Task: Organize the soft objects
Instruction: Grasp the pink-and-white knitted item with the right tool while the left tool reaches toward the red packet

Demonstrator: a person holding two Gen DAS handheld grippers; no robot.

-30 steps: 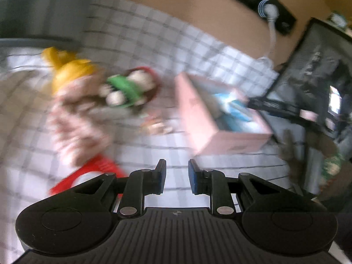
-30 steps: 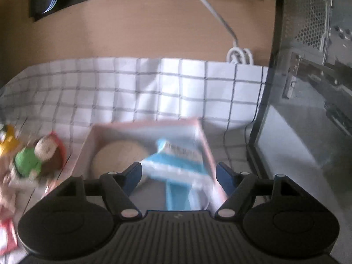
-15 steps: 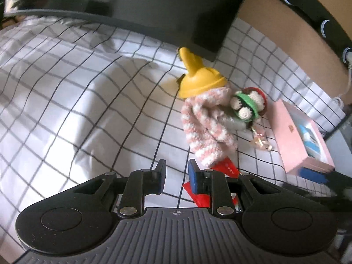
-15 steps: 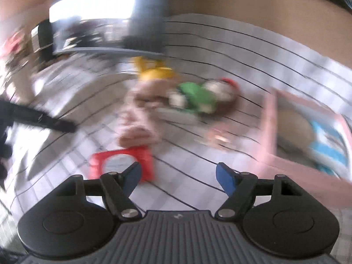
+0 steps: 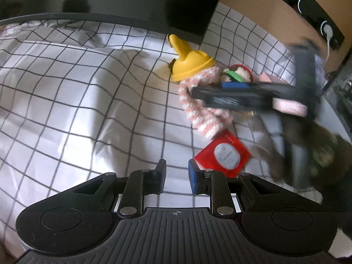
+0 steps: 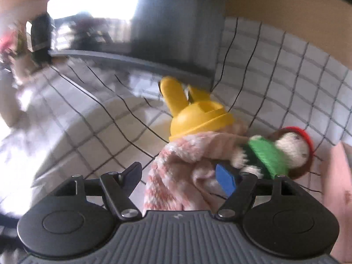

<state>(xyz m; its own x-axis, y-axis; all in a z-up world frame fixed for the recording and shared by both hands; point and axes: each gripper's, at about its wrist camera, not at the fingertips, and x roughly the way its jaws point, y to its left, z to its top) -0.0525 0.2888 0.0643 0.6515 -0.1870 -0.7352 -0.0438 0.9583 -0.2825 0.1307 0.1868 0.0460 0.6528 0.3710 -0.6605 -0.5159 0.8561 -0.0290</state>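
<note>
Left wrist view: the left gripper [image 5: 175,179] hangs above a white tablecloth with a black grid [image 5: 66,101], its jaws nearly together with only a narrow gap and nothing between them. Just ahead and to the right lies a red packet [image 5: 222,155] with a white oval label; its print is too small to read. Beyond the packet a pink-and-white striped knitted piece [image 5: 204,121] lies on the cloth, its far end touching a yellow plastic toy with two ear-like prongs [image 5: 189,62]. A crocheted doll with a green band and red cap [image 5: 237,76] lies against the knit on the right. The right gripper [image 5: 253,98] reaches in over the knit, motion-blurred, partly covering a pink box [image 5: 288,106]. A dark monitor [image 5: 132,2] stands at the far edge, with a tan wall behind. Right wrist view: the right gripper [image 6: 180,177] has its jaws wide apart, straddling the striped knitted piece [image 6: 176,176]; whether the pads touch the fabric cannot be told. The yellow toy [image 6: 198,118] sits just beyond, the crocheted doll [image 6: 275,154] to its right, and the pink box [image 6: 336,187] at the right edge. The gridded tablecloth [image 6: 275,70] is creased; the background is blurred.
</note>
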